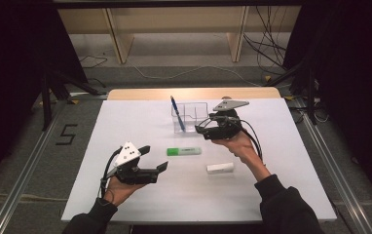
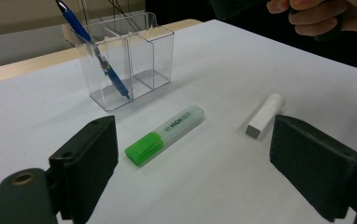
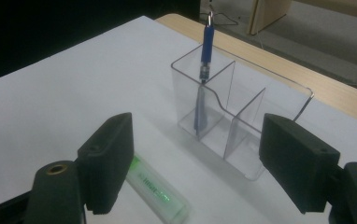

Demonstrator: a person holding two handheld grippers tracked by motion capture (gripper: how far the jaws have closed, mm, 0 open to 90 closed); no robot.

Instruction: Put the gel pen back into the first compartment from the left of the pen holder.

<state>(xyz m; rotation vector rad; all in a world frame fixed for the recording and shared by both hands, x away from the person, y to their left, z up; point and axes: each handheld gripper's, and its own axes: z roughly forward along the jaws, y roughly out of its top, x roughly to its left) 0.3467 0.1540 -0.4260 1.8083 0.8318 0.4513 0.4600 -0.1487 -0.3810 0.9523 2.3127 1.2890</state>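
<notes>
We note a white rectangular table [image 1: 125,122] on grey floor [image 1: 28,156] (cables behind); left gripper [image 1: 156,158] and right gripper [image 1: 202,127] both gape, holding nothing.

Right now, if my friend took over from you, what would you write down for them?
Left tool: open, holding nothing, pointed at the green highlighter.
Right tool: open, holding nothing, close to the clear organizer.
Blue pen: already leaning in one end compartment of the organizer.
Highlighter and white eraser: lying flat on the white table, apart from each other.
Left to do, probably: put the highlighter and the eraser into the organizer.
</notes>
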